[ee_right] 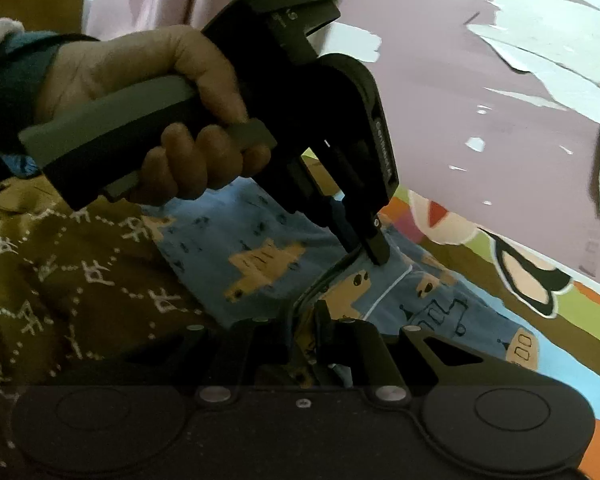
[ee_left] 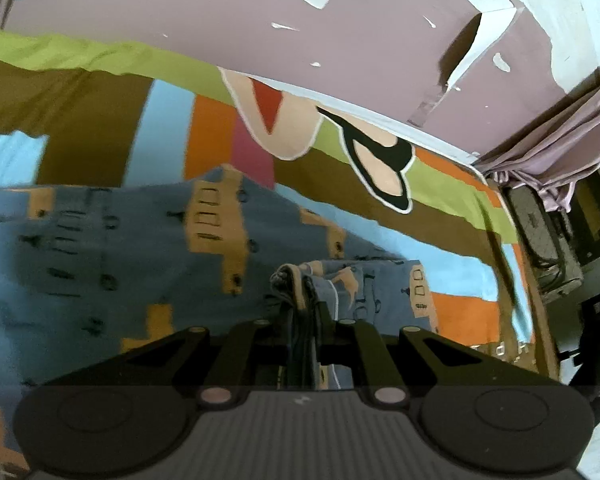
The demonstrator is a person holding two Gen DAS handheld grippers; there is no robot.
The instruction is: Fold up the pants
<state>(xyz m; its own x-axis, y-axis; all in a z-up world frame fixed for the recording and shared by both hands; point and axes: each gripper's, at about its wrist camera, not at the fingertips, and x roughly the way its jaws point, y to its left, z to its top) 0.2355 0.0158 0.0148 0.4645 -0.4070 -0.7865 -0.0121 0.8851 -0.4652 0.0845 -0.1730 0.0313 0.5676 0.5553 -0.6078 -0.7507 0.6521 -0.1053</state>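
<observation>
The pants (ee_left: 112,248) are blue with tan patches and lie on a striped bedsheet (ee_left: 160,140). My left gripper (ee_left: 305,320) is shut on a bunched edge of the pants and lifts it off the bed. In the right wrist view the pants (ee_right: 260,256) spread ahead. My right gripper (ee_right: 306,320) is shut on another part of the same edge. The left gripper (ee_right: 370,254), held by a hand, pinches the cloth just ahead of it.
A mauve wall with peeling paint (ee_left: 300,32) runs behind the bed. A curtain (ee_left: 560,140) and dark boxes (ee_left: 548,240) stand at the bed's right end. The person's brown patterned garment (ee_right: 60,280) is at the left in the right wrist view.
</observation>
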